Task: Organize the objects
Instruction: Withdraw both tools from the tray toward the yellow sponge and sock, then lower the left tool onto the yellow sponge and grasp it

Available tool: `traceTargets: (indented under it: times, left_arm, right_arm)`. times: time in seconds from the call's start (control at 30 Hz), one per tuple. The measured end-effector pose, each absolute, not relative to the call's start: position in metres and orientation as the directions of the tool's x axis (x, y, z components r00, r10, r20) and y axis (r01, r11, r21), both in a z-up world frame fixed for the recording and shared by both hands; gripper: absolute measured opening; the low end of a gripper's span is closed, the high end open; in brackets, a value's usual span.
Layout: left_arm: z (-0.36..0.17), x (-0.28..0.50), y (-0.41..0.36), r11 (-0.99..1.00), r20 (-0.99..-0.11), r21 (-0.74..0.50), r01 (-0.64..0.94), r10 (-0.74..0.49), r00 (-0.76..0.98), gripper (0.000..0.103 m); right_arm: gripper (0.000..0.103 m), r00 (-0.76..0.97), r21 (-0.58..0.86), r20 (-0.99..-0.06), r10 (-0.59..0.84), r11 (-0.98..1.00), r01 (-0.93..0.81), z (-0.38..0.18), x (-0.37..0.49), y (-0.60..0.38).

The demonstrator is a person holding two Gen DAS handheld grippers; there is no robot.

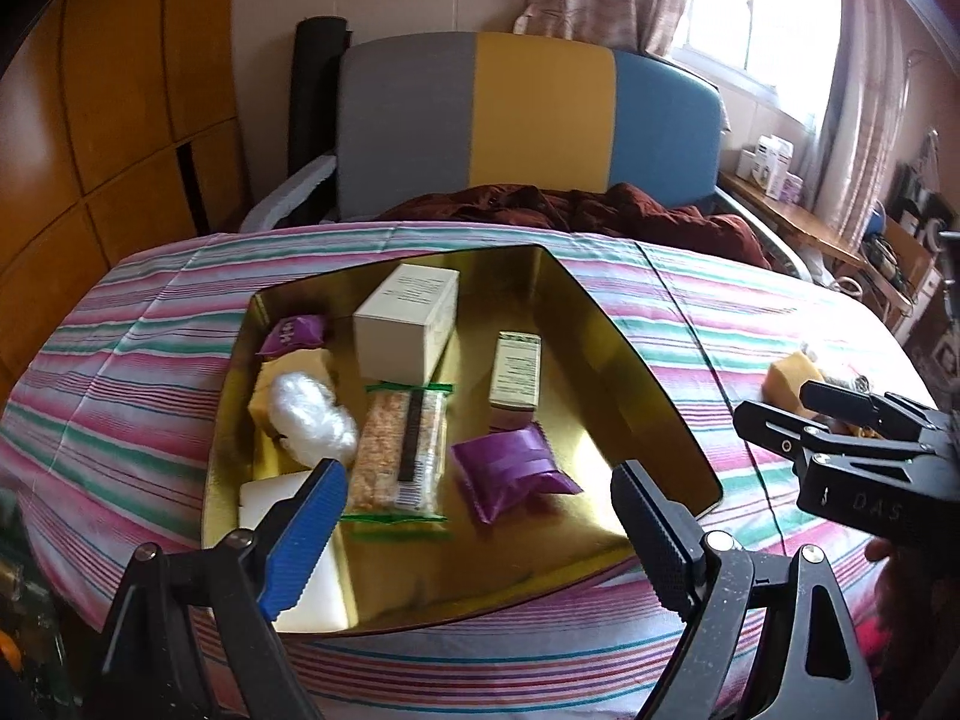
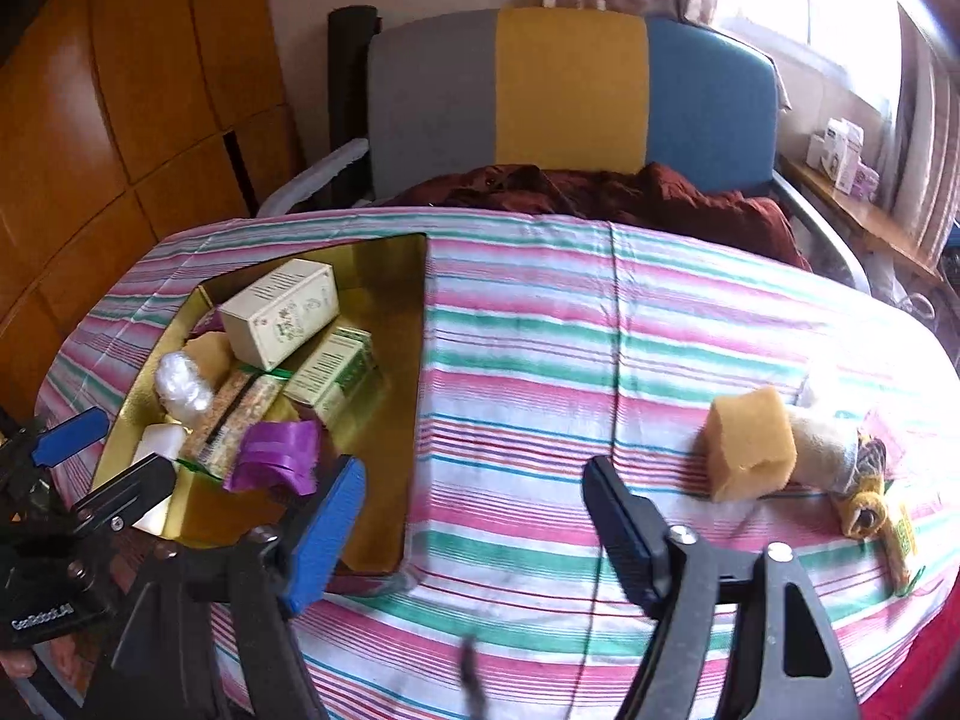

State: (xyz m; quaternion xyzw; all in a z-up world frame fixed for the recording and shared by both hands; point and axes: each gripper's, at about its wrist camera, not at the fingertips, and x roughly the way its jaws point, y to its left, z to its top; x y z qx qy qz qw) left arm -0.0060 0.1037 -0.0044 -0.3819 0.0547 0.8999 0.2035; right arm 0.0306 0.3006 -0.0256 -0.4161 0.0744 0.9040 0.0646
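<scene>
Sorting looks mostly done: the gold tin tray (image 1: 630, 324) on the striped tablecloth (image 2: 540, 324) already holds a cream box (image 1: 405, 324), a small green-print box (image 1: 515, 375), a granola bar (image 1: 399, 450), two purple packets (image 1: 510, 477), a clear plastic wad (image 1: 309, 420) and a white block (image 1: 312, 570). Left over, well right of the tray: a yellow sponge (image 2: 750, 444) with a white sock-like bundle (image 2: 825, 441) just beside it. Left gripper (image 1: 480, 534) over the tray's near edge, fingers released, empty. Right gripper (image 2: 474, 516) right of the tray, fingers released, nothing between.
</scene>
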Motion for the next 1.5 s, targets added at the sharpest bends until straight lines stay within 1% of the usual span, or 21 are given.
traceTargets:
  times: [0.13,0.27,0.4,0.57,0.7,0.73,0.83,0.93,1.0,1.2,1.5]
  left_arm:
    - [-0.005,-0.004,0.112,-0.895,-0.713,-0.06,-0.441,0.348,-0.609,0.09]
    - [-0.003,-0.003,0.124,-0.876,-0.712,-0.067,-0.477,0.377,-0.593,0.09]
    - [-0.002,0.001,0.136,-0.854,-0.715,-0.073,-0.515,0.405,-0.57,0.09]
    - [-0.001,0.006,0.159,-0.815,-0.722,-0.075,-0.575,0.442,-0.532,0.09]
    - [0.004,0.009,0.18,-0.777,-0.718,-0.073,-0.625,0.476,-0.508,0.092]
    - [0.005,0.01,0.186,-0.766,-0.718,-0.073,-0.638,0.485,-0.5,0.093]
    - [0.006,0.013,0.206,-0.732,-0.725,-0.069,-0.678,0.504,-0.47,0.093]
    - [0.005,0.015,0.234,-0.692,-0.738,-0.079,-0.718,0.525,-0.425,0.094]
    - [0.002,0.014,0.251,-0.672,-0.75,-0.097,-0.734,0.534,-0.39,0.095]
    - [-0.012,0.003,0.309,-0.631,-0.787,-0.148,-0.761,0.541,-0.295,0.095]
    - [-0.032,-0.02,0.388,-0.626,-0.82,-0.187,-0.757,0.523,-0.23,0.095]
  right_arm:
    - [0.08,-0.623,0.1,-0.779,0.064,-0.969,-0.225,-0.029,0.034,0.324]
    - [0.08,-0.615,0.133,-0.782,0.101,-0.937,-0.323,-0.023,0.044,0.37]
    - [0.08,-0.602,0.144,-0.777,0.183,-0.88,-0.452,-0.011,0.059,0.427]
    - [0.081,-0.574,0.124,-0.754,0.32,-0.789,-0.602,0.004,0.088,0.498]
    - [0.081,-0.564,0.15,-0.731,0.384,-0.716,-0.682,0.002,0.112,0.543]
    - [0.081,-0.566,0.179,-0.725,0.392,-0.686,-0.705,-0.001,0.121,0.555]
    - [0.082,-0.581,0.28,-0.719,0.381,-0.607,-0.744,-0.012,0.139,0.575]
    - [0.082,-0.612,0.371,-0.713,0.341,-0.558,-0.742,-0.017,0.148,0.585]
    - [0.082,-0.62,0.374,-0.706,0.341,-0.564,-0.736,-0.014,0.149,0.584]
    - [0.082,-0.664,0.439,-0.695,0.276,-0.568,-0.696,-0.017,0.147,0.585]
    - [0.082,-0.676,0.456,-0.711,0.193,-0.606,-0.652,-0.025,0.135,0.581]
